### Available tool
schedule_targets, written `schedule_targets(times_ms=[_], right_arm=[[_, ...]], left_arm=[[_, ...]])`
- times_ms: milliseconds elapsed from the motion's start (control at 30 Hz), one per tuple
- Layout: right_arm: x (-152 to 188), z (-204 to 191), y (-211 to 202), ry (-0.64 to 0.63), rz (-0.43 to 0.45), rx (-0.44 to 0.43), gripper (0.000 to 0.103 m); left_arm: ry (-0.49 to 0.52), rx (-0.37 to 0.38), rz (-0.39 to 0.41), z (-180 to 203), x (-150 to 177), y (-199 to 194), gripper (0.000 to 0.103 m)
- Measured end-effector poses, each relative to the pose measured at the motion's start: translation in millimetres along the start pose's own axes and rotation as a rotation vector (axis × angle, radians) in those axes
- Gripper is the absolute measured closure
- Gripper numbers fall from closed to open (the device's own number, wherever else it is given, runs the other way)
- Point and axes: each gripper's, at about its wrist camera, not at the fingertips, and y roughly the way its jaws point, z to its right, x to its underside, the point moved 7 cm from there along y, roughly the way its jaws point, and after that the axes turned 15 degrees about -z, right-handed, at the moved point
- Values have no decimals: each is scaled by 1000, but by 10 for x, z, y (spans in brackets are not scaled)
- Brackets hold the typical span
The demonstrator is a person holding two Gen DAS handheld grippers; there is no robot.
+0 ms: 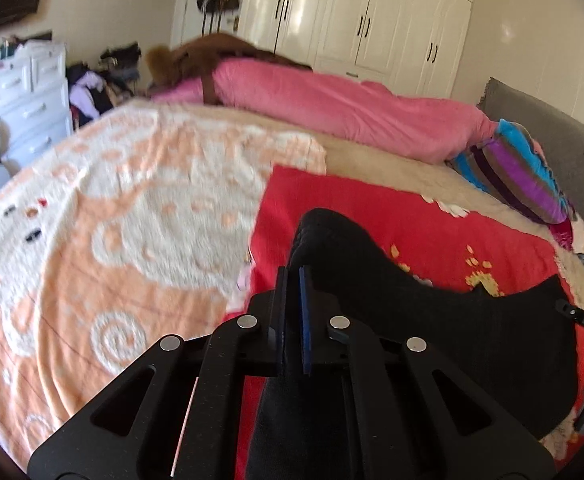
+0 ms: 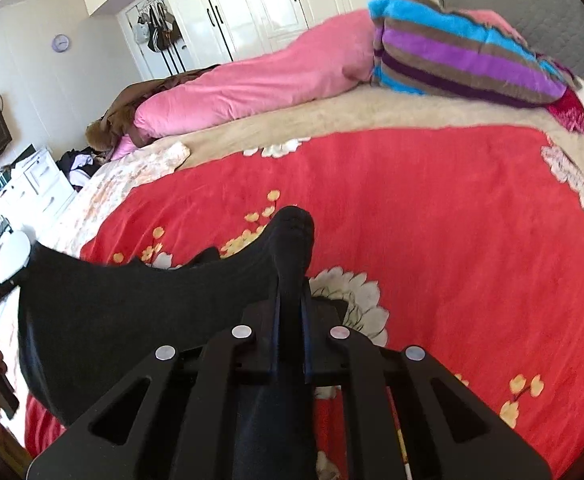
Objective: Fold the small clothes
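- My left tool point(image 1: 294, 276) and right tool point(image 2: 292, 296) are both clamped tight on the black garment point(image 1: 452, 320), which hangs between them.
- I'd lift evenly (no sagging), then fold toward twelve o'clock over the red blanket point(image 2: 432, 200).

free: red blanket point(image 2: 432, 208) ahead | blocked: pink duvet point(image 1: 332, 108), striped pillow point(image 2: 464, 56) | left edge blurred, probably open

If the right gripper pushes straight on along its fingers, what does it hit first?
Apart from the black garment that the right gripper is shut on, probably the red flowered blanket on the bed; depth is hard to judge.
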Motion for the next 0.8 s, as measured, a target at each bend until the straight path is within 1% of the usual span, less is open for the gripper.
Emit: schedule_targets(times_ms=[33,133,200,233,267,300,367,533,600,633,667,700,733,800], right_arm=[[-6,16,12,0,3,11,96],[-9,67,93,12,0,16,96],[17,57,176,-10,-16,38,96],[45,55,234,-24,-36,77,96],[60,61,260,-30,-48,92,96],[81,66,300,-35,-61,114,96],[100,90,339,-28,-72,132,96],[143,113,397,-31,-70,153,95],[155,140,418,-26,-78,169,94],[157,156,420,-20,-81,173,93],[157,165,415,-15,-83,174,89],[156,189,403,-4,-83,179,86],[152,212,392,7,-80,177,85],[146,248,362,37,-81,158,78]], left_arm=[[20,-17,5,31,-19,26,102],[45,-47,-17,72,-14,170,102],[50,-83,-65,50,43,365,102],[49,-100,-93,26,84,452,102],[41,-123,-127,-20,139,556,102],[24,-132,-159,-73,195,646,102],[-4,-129,-190,-142,265,728,102],[-3,-148,-187,-193,283,721,102],[-3,-156,-189,-201,303,734,100],[-3,-159,-190,-198,301,738,100],[-5,-165,-188,-207,300,726,97],[-7,-170,-186,-213,298,715,93],[-7,-174,-185,-205,287,708,92],[-20,-176,-191,-225,278,687,86]])
